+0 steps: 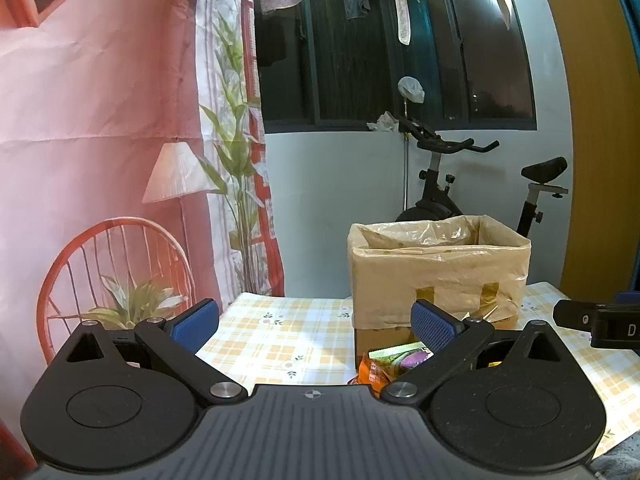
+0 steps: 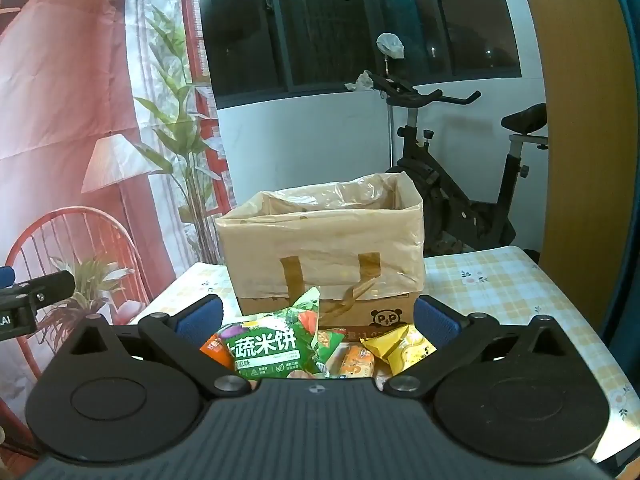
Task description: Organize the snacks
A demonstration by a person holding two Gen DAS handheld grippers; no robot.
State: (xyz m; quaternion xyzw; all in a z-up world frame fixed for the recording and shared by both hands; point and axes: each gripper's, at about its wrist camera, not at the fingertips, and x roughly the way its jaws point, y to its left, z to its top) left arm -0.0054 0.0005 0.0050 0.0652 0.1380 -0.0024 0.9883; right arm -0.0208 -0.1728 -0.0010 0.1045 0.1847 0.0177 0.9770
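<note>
Right now both my right gripper [image 2: 316, 316] and left gripper [image 1: 316, 322] gape empty. Snack packets [image 2: 276, 344] are heaped just ahead; I might pinch two together. Beyond, the box [image 2: 324, 248] liner could snag them.

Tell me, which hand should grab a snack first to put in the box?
Probably the right. Its open gripper points straight at the snack pile, with the green packet and yellow packet between its jaws, just before the box. The left gripper faces mostly bare tablecloth, snacks off to its side.
</note>
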